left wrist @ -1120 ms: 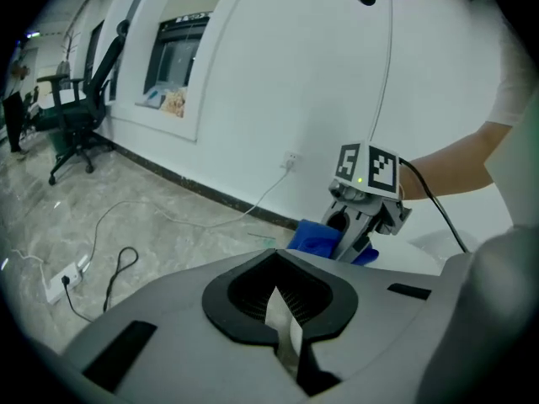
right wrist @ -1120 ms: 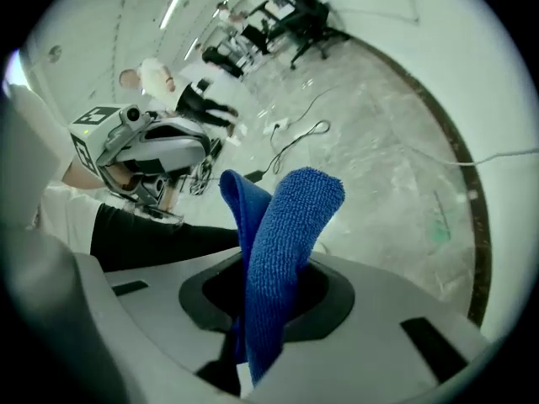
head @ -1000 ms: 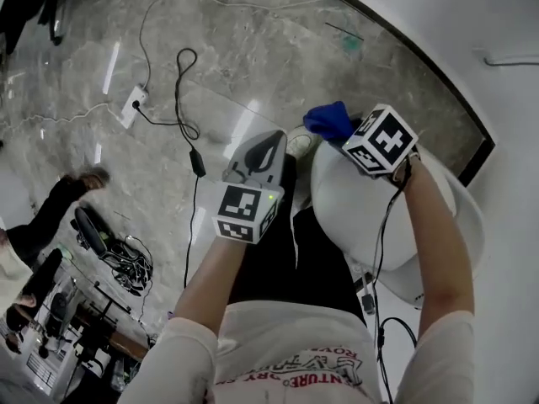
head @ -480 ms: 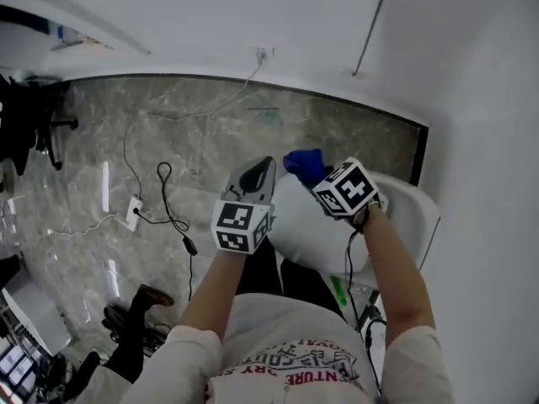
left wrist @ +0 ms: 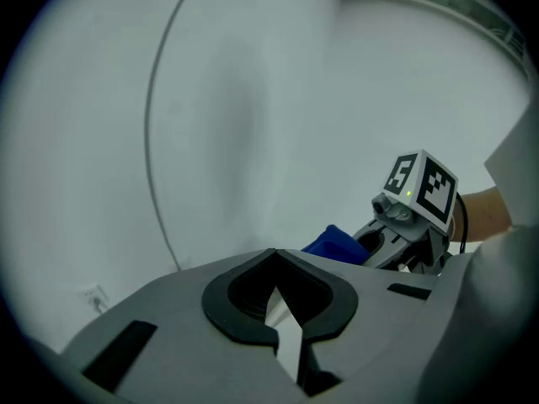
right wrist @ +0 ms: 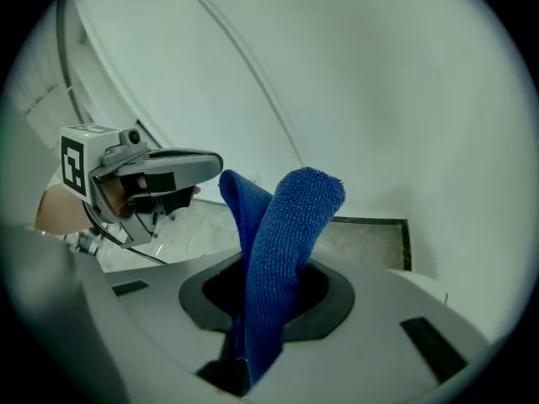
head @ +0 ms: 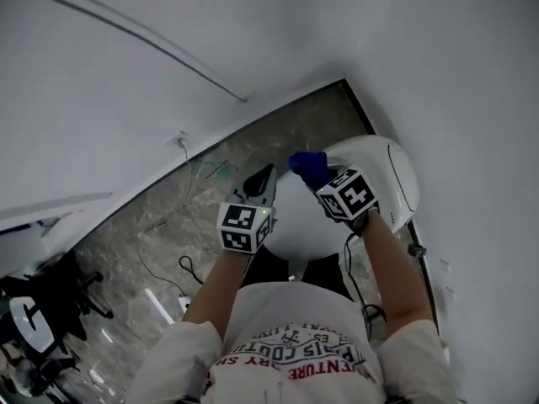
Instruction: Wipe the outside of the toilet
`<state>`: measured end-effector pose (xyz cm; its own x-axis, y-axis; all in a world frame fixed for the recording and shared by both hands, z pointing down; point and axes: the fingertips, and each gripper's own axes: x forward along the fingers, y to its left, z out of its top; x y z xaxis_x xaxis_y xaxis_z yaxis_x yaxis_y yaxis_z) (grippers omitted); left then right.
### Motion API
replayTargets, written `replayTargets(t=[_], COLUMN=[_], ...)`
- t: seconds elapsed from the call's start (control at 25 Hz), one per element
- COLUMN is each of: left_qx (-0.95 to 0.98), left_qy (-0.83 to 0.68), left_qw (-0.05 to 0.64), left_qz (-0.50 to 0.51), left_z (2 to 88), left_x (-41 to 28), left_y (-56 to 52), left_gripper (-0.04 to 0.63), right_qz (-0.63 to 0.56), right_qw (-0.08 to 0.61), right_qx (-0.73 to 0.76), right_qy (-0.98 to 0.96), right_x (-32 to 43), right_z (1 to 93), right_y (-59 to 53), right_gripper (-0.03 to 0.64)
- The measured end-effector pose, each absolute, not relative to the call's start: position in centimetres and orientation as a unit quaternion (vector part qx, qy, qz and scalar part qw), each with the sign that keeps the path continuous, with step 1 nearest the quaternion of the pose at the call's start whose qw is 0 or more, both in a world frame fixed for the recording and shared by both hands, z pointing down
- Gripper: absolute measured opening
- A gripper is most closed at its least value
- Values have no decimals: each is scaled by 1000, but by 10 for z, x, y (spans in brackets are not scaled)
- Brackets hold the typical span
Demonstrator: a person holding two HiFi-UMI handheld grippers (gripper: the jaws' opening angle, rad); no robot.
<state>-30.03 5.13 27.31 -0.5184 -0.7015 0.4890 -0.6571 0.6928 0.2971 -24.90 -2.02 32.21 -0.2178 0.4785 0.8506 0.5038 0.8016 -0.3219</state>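
Right gripper view shows the right gripper [right wrist: 268, 322] clamped on a folded blue cloth [right wrist: 286, 234]. Its looped microfibre looks soft and light, likely to drape, and is best pinched at the fold. The left gripper [left wrist: 282, 305] has its jaws together, empty. In the head view the toilet [head: 383, 175], smooth, hard and rounded white, sits under both grippers by the wall.

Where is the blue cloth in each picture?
Head view: the blue cloth is just above the middle, sticking out of the right gripper over the white toilet.
Left gripper view: low and right of the middle, at the right gripper's tip.
Right gripper view: in the middle, standing up between the jaws.
Shared landmark: the left gripper, just left of the cloth in the head and right gripper views.
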Motion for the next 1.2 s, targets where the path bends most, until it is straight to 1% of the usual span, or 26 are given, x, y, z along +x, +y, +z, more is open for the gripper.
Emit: replayTargets(t=[0.16,0.32,0.56,0.72,0.96,1.08,1.2], left_qx=[488,529,599,639,699,726,753], left_qy=[-825,-795,-735,-700,-637,-601,-567], left_qw=[285,296,311,307,308,313,302], left_qz=[17,36,64,78,99,119,143], left_z=[255,258,268,273,293,317,339], left_x=[-296,-267,-189,-132,-67,-48,-36], left_y=[8,-32,-107,-160,-229,-256,-277], left_gripper=[6,6,6,6,6,6,6], right_qz=[56,99,180,232,269,279,279], right_qw=[518,503,460,436,417,401,381], right_qx=[-188,-120,2,50,152,203,251], right_qy=[-833,-850,-869,-868,-855,-848,-845], right_x=[-225,-175,-80,-19,58,83,101], right_z=[301,298,308,320,348,366,385], right_y=[-78,-121,-183,-216,-265,-292,-313], right_gripper=[83,83,83,83,83,83,83])
